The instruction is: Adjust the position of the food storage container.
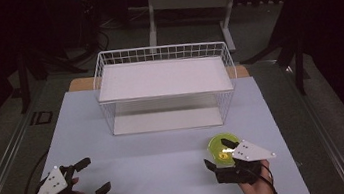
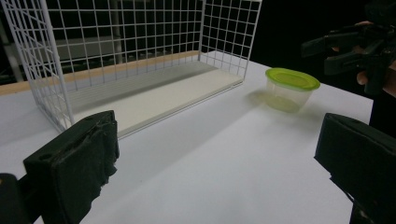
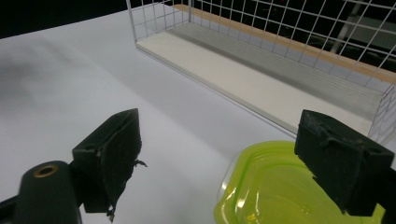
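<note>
Lime-green and glossy, the lid of a small round clear plastic container (image 1: 221, 148) catches the light at the near right of the pale grey table top (image 1: 166, 148). The right gripper (image 1: 219, 154) hangs just above this tub with its black jaws spread wide, one jaw over the lid and the other over bare table beside it, and it has hold of nothing; in the right gripper view the container (image 3: 275, 186) sits low between the foam pads (image 3: 116, 154), nearer the right-hand one. The left gripper (image 1: 91, 175) rests at the near left of the table, well apart from the tub, its jaws likewise wide open and empty. From the left gripper view the container (image 2: 290, 88) stands upright on the table with its lid on, and the right gripper (image 2: 359, 44) is seen just beside and above it. Behind the tub, toward the far side of the table, stands a white wire basket rack (image 1: 102, 81) with a flat white shelf board (image 1: 162, 78) across its top and a second white board (image 1: 163, 121) on its floor.
</note>
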A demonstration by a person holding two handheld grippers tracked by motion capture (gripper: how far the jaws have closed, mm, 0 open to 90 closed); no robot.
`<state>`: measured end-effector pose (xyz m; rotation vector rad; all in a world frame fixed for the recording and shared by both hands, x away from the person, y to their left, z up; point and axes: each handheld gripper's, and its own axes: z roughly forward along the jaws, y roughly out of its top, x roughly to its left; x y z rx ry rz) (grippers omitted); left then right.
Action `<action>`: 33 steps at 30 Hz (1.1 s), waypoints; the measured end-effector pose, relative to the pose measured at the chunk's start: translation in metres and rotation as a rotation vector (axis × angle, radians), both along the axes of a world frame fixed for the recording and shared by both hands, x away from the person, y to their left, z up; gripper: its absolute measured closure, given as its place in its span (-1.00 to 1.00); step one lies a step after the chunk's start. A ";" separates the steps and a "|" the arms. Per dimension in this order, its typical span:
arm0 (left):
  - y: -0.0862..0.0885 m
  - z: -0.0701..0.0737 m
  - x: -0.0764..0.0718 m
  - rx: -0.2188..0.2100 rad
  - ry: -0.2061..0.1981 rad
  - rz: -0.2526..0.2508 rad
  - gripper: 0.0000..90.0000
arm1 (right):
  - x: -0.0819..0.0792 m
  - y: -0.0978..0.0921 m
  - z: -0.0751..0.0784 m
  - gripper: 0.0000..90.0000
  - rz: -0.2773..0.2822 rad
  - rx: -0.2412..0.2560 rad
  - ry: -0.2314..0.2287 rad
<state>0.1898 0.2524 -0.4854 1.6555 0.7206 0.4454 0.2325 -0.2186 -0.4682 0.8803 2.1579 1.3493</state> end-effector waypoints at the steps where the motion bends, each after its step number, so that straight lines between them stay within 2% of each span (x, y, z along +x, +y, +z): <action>1: 0.000 0.000 0.000 0.004 -0.001 -0.003 -0.99 | 0.000 -0.001 0.000 -0.67 0.001 0.011 -0.003; 3: -0.001 0.000 0.000 0.007 -0.002 -0.003 -0.99 | 0.001 -0.002 0.001 -0.60 0.016 0.033 -0.002; 5: -0.001 -0.001 0.000 0.002 0.001 -0.003 -0.99 | 0.000 -0.001 0.002 -0.60 0.018 0.028 -0.020; 11: -0.003 -0.002 0.001 0.006 0.007 -0.007 -0.99 | -0.007 0.005 0.008 -0.60 0.056 0.037 0.002; 14: -0.004 -0.001 0.000 0.015 0.001 -0.008 -0.99 | -0.010 0.009 0.013 -0.60 0.068 0.040 0.014; 19: -0.004 -0.001 0.001 0.000 0.001 -0.005 -0.99 | -0.014 0.009 0.028 -0.58 0.081 0.055 -0.002; 26: -0.009 -0.001 0.003 0.014 0.001 -0.023 -0.99 | -0.010 0.004 0.050 -0.63 0.083 0.096 -0.017; 33: -0.012 -0.002 0.002 0.018 0.004 -0.037 -0.99 | 0.000 -0.006 0.063 -0.64 0.071 0.110 -0.031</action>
